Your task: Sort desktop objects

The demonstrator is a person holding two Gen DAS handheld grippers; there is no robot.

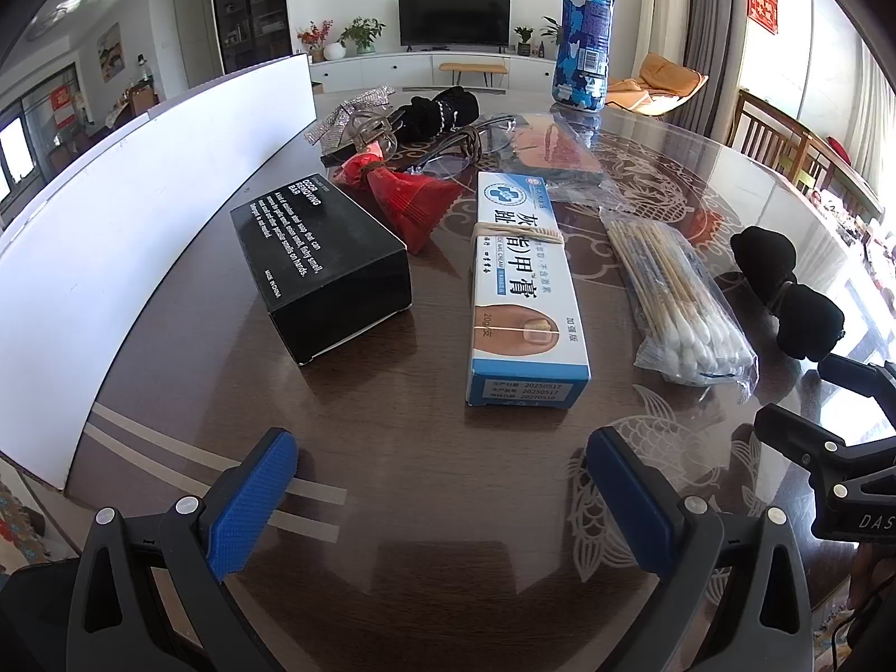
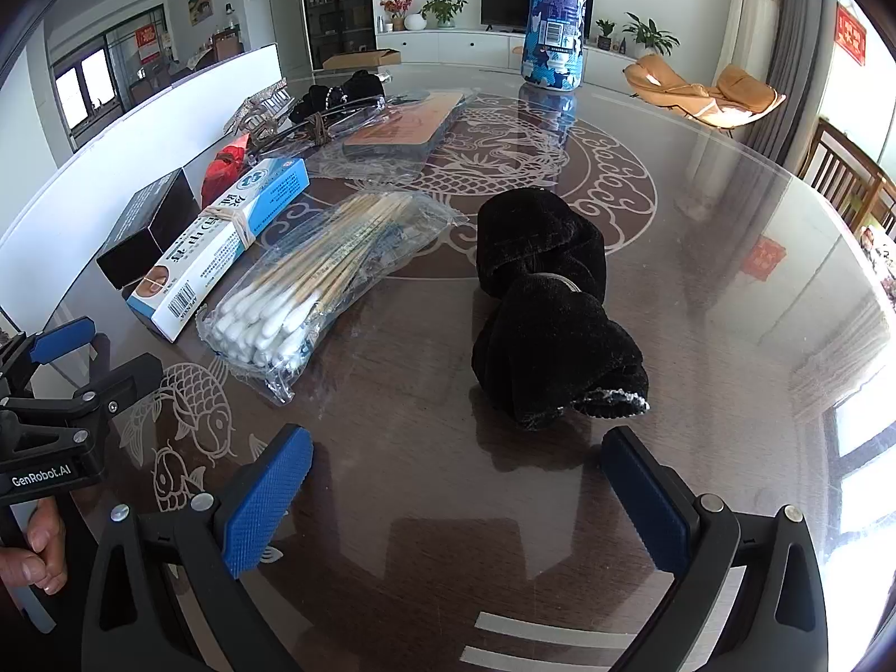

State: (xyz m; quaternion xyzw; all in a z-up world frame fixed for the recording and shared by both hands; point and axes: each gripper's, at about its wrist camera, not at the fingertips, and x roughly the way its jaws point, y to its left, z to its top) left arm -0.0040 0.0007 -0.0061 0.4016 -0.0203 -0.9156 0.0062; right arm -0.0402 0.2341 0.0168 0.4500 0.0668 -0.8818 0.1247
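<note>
My left gripper is open and empty, just short of a white and blue cream box. Left of the box lies a black box, with a red pouch behind it. A bag of cotton swabs lies to the right. My right gripper is open and empty, close in front of a black velvet bow. The swab bag and cream box lie to its left. The right gripper also shows at the left wrist view's right edge.
A white board stands along the table's left side. A blue camouflage bottle stands at the far side. Hair clips, glasses and a dark scrunchie lie in a pile at the back, next to a flat packet. Chairs stand at the right.
</note>
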